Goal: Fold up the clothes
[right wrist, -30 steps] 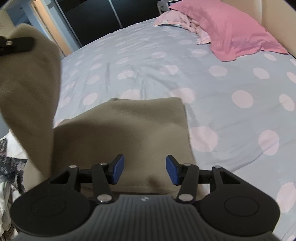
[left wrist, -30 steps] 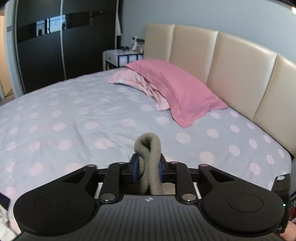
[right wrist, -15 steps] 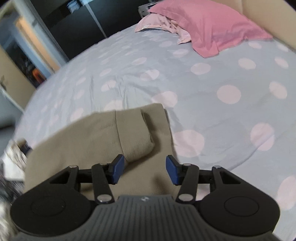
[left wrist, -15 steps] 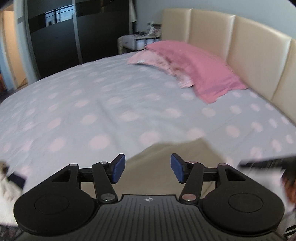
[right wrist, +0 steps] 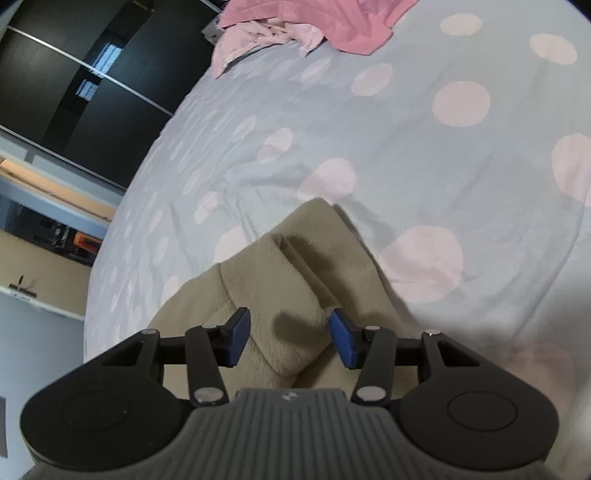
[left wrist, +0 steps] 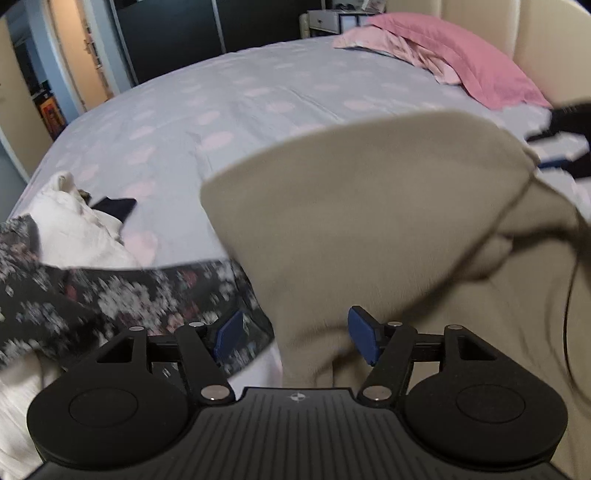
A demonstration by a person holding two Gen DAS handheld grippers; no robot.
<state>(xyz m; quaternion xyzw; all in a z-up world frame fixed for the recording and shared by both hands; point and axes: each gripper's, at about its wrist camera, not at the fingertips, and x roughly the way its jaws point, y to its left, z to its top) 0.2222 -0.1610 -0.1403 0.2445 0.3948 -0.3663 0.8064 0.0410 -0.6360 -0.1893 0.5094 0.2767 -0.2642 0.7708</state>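
Beige garment (left wrist: 388,206) seen bunched on dotted bedsheet (left wrist: 229,110), soft knit, one flap raised, folds thick and rumpled. Left gripper (left wrist: 295,332) held open, nothing clamped. Right gripper (right wrist: 288,338) likewise spread apart above garment. Floral cloth (left wrist: 110,295) lies beside.

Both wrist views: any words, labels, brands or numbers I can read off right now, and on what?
No readable text in either view.
Left claw body: a small round emblem near its front edge, no letters.
Right claw body: the same kind of mark, too small and dim to read.
Bedside cabinet: items on top, too small and blurred to read.
Beige garment, floral garment, dotted bedsheet: no print or tags visible.
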